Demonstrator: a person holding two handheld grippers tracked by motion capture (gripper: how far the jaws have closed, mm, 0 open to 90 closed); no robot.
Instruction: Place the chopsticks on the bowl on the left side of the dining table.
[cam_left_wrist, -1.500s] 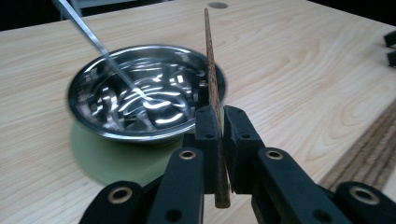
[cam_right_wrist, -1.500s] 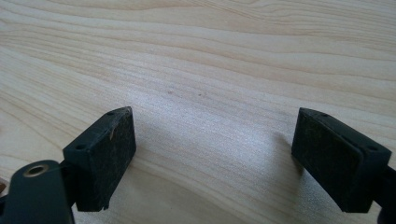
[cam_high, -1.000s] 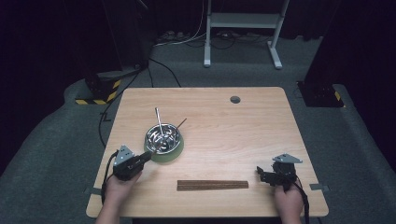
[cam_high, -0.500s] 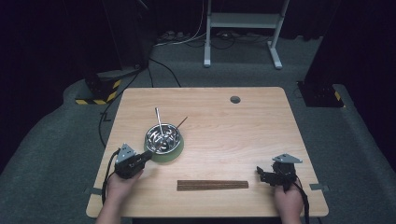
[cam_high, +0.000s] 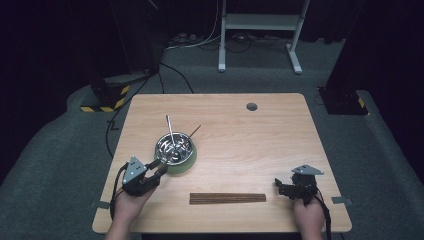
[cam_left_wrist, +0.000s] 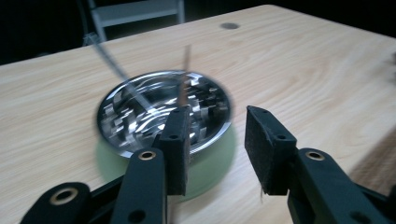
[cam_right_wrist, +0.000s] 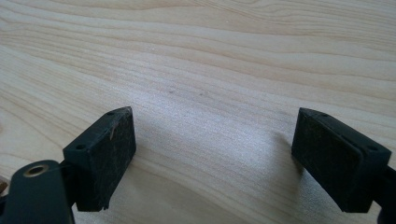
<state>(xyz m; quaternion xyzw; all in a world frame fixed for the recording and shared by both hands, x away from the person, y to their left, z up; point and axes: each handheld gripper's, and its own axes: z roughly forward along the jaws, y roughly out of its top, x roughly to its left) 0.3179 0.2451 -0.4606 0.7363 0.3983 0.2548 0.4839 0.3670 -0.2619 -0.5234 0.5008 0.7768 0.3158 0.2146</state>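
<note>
A: While the left claw hangs just short of the steel bowl, its jaws have just been opening; they stand partly spread with nothing between them, and the bowl's near rim sits right ahead in the left gripper view.

B: So the step in hand looks like a reach for the bowl; where exactly is it?

A: Left half of the worktop, sitting on a pale green base; a metal rod and a thin dark stick lean out of it toward the far side; a bundle of brown sticks lies flat near the front edge, well apart from the bowl.

B: How should the grab go?

A: I'd say widen the jaws a touch more; bring one pad inside the rim and the other outside, low and square to the wall; close gently, since polished steel will likely slip; steer clear of the leaning rod so it doesn't tip out.

B: And the pose?

A: Left hand comes in from the bottom edge, gripper angled forward and to the right, pointing at the bowl's near-left side, a little tilted down; right hand rests near the front right corner, its right claw spread wide over bare wood, pointing left toward the stick bundle, empty.
</note>
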